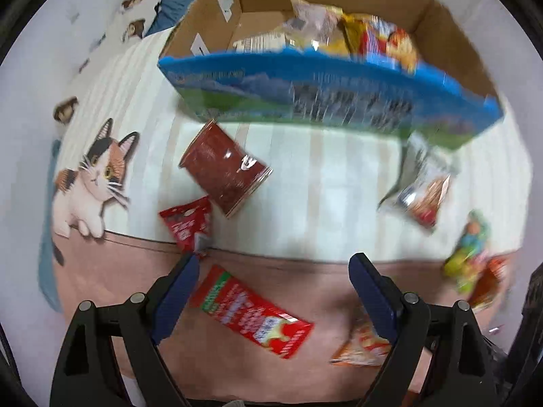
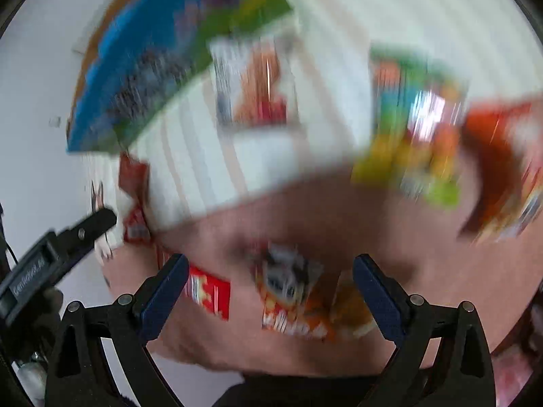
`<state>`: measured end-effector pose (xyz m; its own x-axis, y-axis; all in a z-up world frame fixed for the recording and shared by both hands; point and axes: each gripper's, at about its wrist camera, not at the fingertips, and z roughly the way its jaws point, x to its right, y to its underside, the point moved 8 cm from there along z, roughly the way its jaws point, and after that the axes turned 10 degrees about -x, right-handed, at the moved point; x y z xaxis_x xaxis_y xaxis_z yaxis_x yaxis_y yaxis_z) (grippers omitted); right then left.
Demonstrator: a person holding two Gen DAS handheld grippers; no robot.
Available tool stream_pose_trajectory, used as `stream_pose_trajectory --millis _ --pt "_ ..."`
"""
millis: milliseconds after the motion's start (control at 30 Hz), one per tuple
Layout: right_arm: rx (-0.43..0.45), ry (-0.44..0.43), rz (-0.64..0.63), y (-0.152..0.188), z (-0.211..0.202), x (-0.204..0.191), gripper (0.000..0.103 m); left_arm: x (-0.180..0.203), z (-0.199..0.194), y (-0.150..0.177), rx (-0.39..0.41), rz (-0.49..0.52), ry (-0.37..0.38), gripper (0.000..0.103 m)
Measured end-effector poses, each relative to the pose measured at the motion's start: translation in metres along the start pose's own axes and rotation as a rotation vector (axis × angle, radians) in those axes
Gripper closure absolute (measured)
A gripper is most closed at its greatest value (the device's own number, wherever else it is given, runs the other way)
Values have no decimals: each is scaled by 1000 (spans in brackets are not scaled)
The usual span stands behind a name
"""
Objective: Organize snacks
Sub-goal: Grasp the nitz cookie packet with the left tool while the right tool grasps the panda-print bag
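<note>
Cat blanket (image 1: 91, 183), box's (image 1: 210, 78) contents left-view only

Corrugated cardboard box (image 1: 451, 34) with glossy printed front, matt woven cloth mat (image 1: 322, 176), glossy foil and plastic snack packets (image 1: 251, 312), a glossy red can (image 1: 225, 169) with metal rims, matt black plastic gripper fingers (image 1: 373, 291).

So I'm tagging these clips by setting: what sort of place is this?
Most likely a home, probably a bedroom: the snacks lie on a soft blanket with a cat print, beside a reused cardboard box already holding packets, and a blue pillow or bedding shows behind. I can't be sure of the room.
</note>
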<state>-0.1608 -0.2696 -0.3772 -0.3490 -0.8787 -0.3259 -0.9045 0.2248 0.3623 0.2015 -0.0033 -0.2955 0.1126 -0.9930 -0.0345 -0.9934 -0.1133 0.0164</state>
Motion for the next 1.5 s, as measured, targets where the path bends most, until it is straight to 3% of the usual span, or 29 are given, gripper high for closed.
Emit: stream_pose_trajectory --millis 133,200,267,333,433,600,733,967,1100,1133,1200,1333,1500 --pt "-31 30 -23 20 31 -3 6 -9 17 19 1 54 -139 13" --pt "-30 77 -44 24 47 -4 15 -15 24 25 -6 61 -173 13" --pt "-19 139 -79 22 57 -6 39 -19 27 28 -12 65 -193 13" --pt "-4 183 -107 20 64 -4 45 -19 29 28 -16 63 -194 13" --pt "36 156 -121 15 55 -1 54 -11 21 24 -2 68 -173 13" --pt "108 57 -85 -2 6 3 56 24 -2 2 44 105 -88 13" --pt "182 44 -79 -27 -45 11 56 73 -10 -28 55 197 -11 13" --pt "208 62 -9 -57 -83 53 56 160 18 -59 -37 374 72 13" --pt "193 53 22 -62 -81 67 56 183 49 -72 -94 395 61 13" --pt "191 54 21 -62 -81 67 56 185 55 -75 -92 394 57 16" --pt "189 62 13 -64 -82 66 56 183 62 -77 -98 370 66 51" --pt "170 65 -20 -64 -77 54 56 155 63 -70 -106 285 70 52" --pt "89 92 -124 -64 -48 22 56 84 70 -37 -137 120 82 52"
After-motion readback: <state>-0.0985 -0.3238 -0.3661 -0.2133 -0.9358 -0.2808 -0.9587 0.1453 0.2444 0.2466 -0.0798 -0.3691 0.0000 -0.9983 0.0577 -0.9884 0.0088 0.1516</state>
